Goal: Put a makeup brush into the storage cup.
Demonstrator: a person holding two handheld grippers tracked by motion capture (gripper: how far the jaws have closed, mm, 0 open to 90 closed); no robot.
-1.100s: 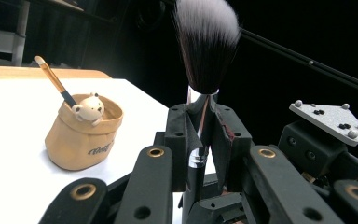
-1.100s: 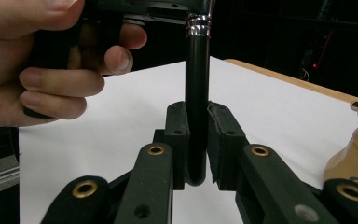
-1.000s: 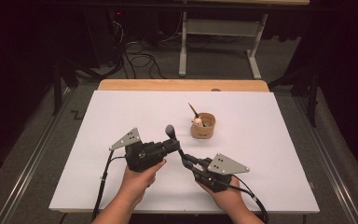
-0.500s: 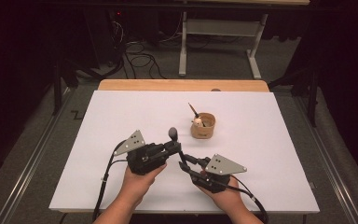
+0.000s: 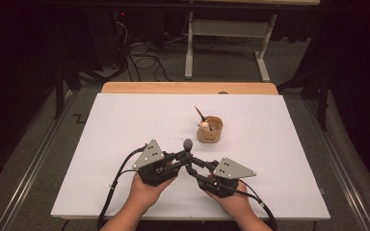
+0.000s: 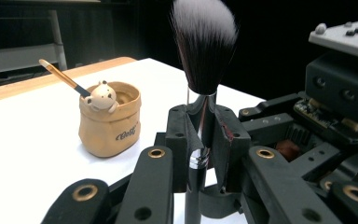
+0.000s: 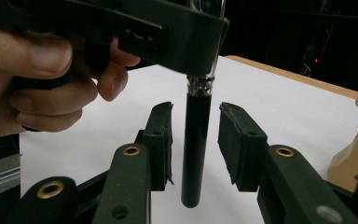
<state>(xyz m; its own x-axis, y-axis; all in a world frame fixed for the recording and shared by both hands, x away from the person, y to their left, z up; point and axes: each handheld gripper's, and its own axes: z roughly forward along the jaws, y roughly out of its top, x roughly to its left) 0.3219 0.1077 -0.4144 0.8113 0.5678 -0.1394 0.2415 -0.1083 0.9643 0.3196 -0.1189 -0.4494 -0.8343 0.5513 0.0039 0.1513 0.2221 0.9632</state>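
Makeup brush [image 6: 204,51] stands upright in left claw [image 6: 204,140], pads clamped on its silver ferrule, bristles above the jaws. Black handle [image 7: 196,144] hangs below left claw, between the pads of right claw [image 7: 196,140] with a gap on each side; right claw jaws have just been opening, no contact now. From above, left claw [image 5: 180,161] and right claw [image 5: 192,169] meet tip to tip over the white surface [image 5: 125,125]. Tan bear pot [image 5: 209,130] with a thin brush [image 6: 63,77] in it sits on the surface beyond both claws, well apart.
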